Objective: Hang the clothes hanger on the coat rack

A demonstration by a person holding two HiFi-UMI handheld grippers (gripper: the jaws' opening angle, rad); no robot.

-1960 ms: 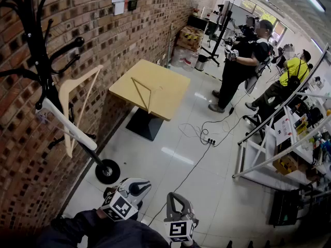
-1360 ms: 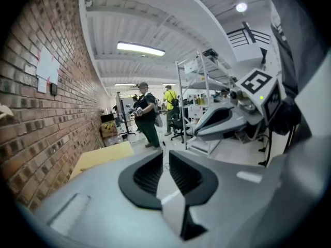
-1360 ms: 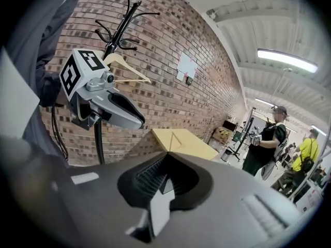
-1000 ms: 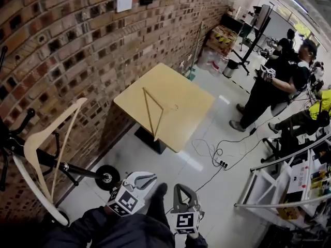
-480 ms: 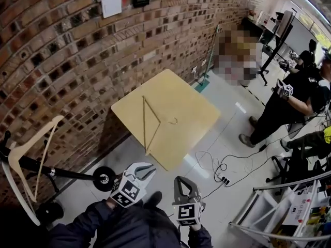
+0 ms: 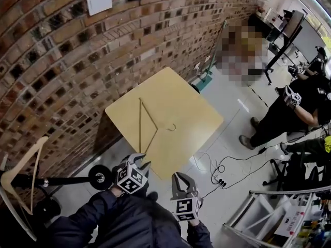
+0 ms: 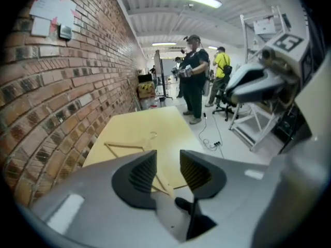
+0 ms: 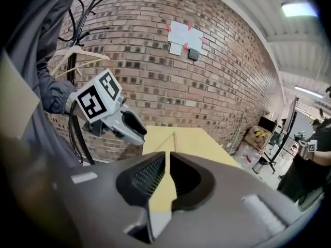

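**Table and task item.** A square, light wooden table (image 6: 194,112) stands against a brick wall (image 6: 62,61). A wooden clothes hanger (image 6: 139,125) lies flat on the table, on the half nearer the wall. Its metal hook points toward the middle of the table. Neither pair of tongs touches it.

**Coat rack.** A black coat rack (image 6: 67,180) stands to the left of the table, also against the wall. A second wooden hanger (image 6: 20,164) is on the rack, well apart from the table.

**Left tongs.** The left tongs (image 6: 138,163) are at the table's near edge, pointing down toward the table top. The jaws have just been opening and stand clearly apart. Nothing is between the ribbed pads. In the left gripper view the hanger on the table shows through the gap, farther along the table.

**Right tongs.** The right tongs (image 6: 181,179) are just off the table's near corner, beside the left tongs and apart from them. The jaws have just been opening and show only a narrow slit. Nothing is clamped in it. The right gripper view looks through the slit at the table top.

**Surroundings.** A person in dark clothing (image 6: 289,112) stands on the floor to the right of the table, well apart from it. A cable (image 6: 217,164) lies on the floor off the table's right side.
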